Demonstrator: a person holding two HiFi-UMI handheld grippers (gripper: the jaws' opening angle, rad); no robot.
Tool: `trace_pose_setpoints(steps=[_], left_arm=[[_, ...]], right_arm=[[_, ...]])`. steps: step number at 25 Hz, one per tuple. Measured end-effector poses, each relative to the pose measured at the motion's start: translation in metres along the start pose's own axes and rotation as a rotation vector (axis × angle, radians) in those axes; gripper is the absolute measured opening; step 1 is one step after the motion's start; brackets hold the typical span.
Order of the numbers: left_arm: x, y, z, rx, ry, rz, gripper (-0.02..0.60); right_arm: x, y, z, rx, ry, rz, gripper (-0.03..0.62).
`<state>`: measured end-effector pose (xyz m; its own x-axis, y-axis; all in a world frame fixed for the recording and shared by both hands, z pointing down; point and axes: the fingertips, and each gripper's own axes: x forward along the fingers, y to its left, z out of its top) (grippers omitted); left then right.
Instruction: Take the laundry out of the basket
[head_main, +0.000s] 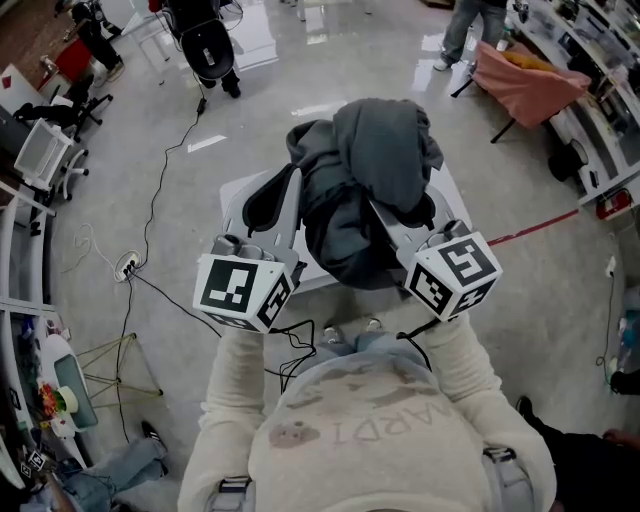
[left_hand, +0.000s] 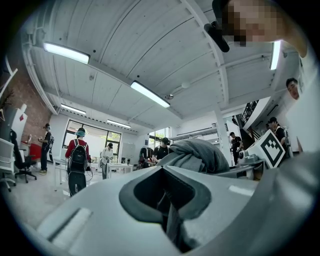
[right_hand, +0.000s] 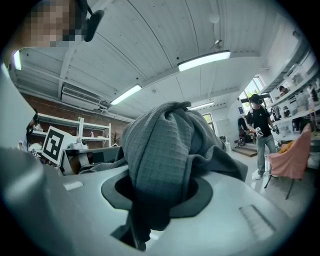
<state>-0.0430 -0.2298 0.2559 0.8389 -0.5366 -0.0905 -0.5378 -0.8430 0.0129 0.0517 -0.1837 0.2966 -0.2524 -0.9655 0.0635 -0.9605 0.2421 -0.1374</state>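
Note:
A dark grey garment (head_main: 365, 190) hangs bunched in the air between both grippers, above a white square surface (head_main: 452, 196) in the head view. My left gripper (head_main: 290, 195) points upward and is shut on a thin fold at the garment's left side. In the left gripper view that gripper (left_hand: 167, 195) pinches the dark fold, with the grey bundle (left_hand: 195, 155) just beyond. My right gripper (head_main: 395, 215) is shut on the garment's right side. The cloth (right_hand: 160, 160) spills thickly out of the right gripper (right_hand: 155, 200) in its own view. No basket can be made out.
Black cables (head_main: 150, 220) and a power strip (head_main: 126, 266) lie on the glossy floor to the left. A pink-draped stand (head_main: 525, 80) is at far right, a black chair base (head_main: 210, 50) at far left. Several people stand in the room (left_hand: 77, 157).

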Motion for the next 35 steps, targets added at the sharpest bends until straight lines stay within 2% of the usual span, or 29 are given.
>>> trace_pose_setpoints(steps=[5, 8, 12, 16, 20, 25, 28, 30, 32, 35], left_arm=[[-0.011, 0.004, -0.004, -0.002, -0.012, -0.015, 0.000], [-0.011, 0.008, -0.011, -0.006, 0.005, -0.009, 0.000], [0.004, 0.007, -0.022, -0.025, 0.029, 0.025, 0.000], [0.014, 0.019, -0.037, -0.061, 0.048, 0.075, 0.000], [0.028, 0.039, -0.055, -0.105, 0.057, 0.180, 0.000], [0.047, 0.059, -0.065, -0.105, 0.070, 0.327, 0.000], [0.056, 0.066, -0.070, -0.108, 0.073, 0.414, 0.000], [0.055, 0.071, -0.076, -0.111, 0.089, 0.477, 0.000], [0.049, 0.074, -0.083, -0.114, 0.112, 0.537, 0.000], [0.036, 0.077, -0.094, -0.119, 0.148, 0.596, 0.000]], right_arm=[[-0.001, 0.009, -0.008, -0.005, -0.004, -0.027, 0.164], [0.002, 0.001, -0.016, 0.042, 0.011, -0.032, 0.180], [0.011, -0.040, -0.035, 0.135, 0.080, -0.035, 0.192], [0.036, -0.080, -0.074, 0.189, 0.189, -0.054, 0.195], [0.080, -0.117, -0.121, 0.213, 0.337, -0.015, 0.195], [0.159, -0.145, -0.159, 0.208, 0.484, 0.109, 0.200], [0.206, -0.161, -0.207, 0.164, 0.639, 0.166, 0.300], [0.219, -0.170, -0.241, 0.130, 0.733, 0.185, 0.330], [0.216, -0.174, -0.261, 0.136, 0.765, 0.215, 0.337], [0.200, -0.171, -0.260, 0.201, 0.707, 0.282, 0.336]])
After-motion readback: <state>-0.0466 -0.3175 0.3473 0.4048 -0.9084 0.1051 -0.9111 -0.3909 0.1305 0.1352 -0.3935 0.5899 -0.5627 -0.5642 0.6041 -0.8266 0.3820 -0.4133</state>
